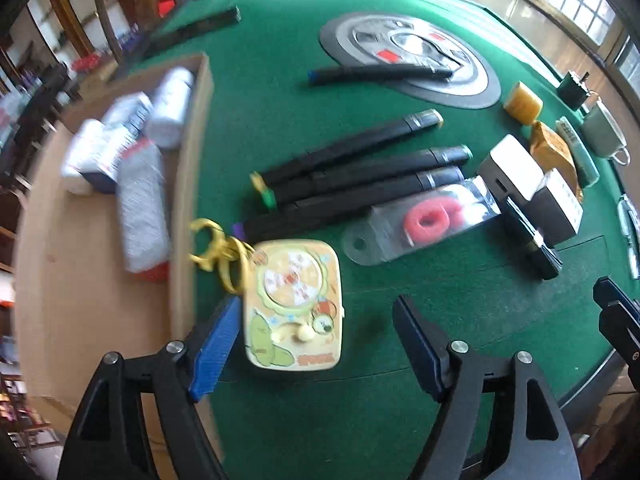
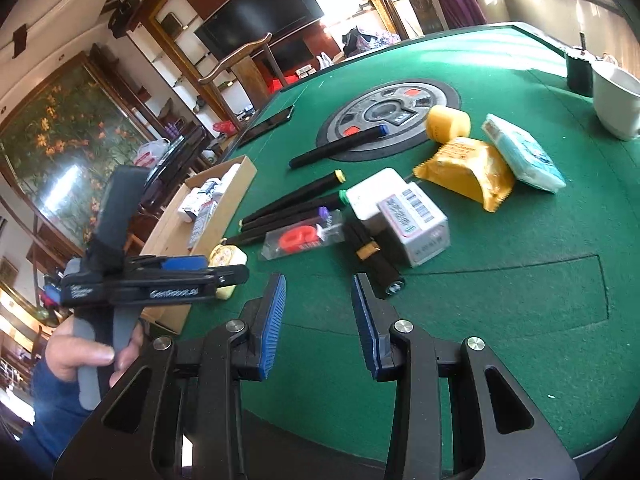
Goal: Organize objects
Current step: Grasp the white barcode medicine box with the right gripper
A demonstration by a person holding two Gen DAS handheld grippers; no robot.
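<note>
A yellow cartoon toy case with a yellow cord lies on the green felt beside the cardboard box. My left gripper points down over it and is open. Its left pad is at the case's left edge and its right pad stands apart. From the right wrist view the left gripper sits in a person's hand, over the case. My right gripper hangs open over bare felt with nothing between its fingers. It also shows at the right edge of the left wrist view as the right gripper.
The box holds white bottles and packets. Several black markers, a clear packet of pink rings, white boxes, a yellow snack bag, a sponge and a white cup lie around the table's round centre panel.
</note>
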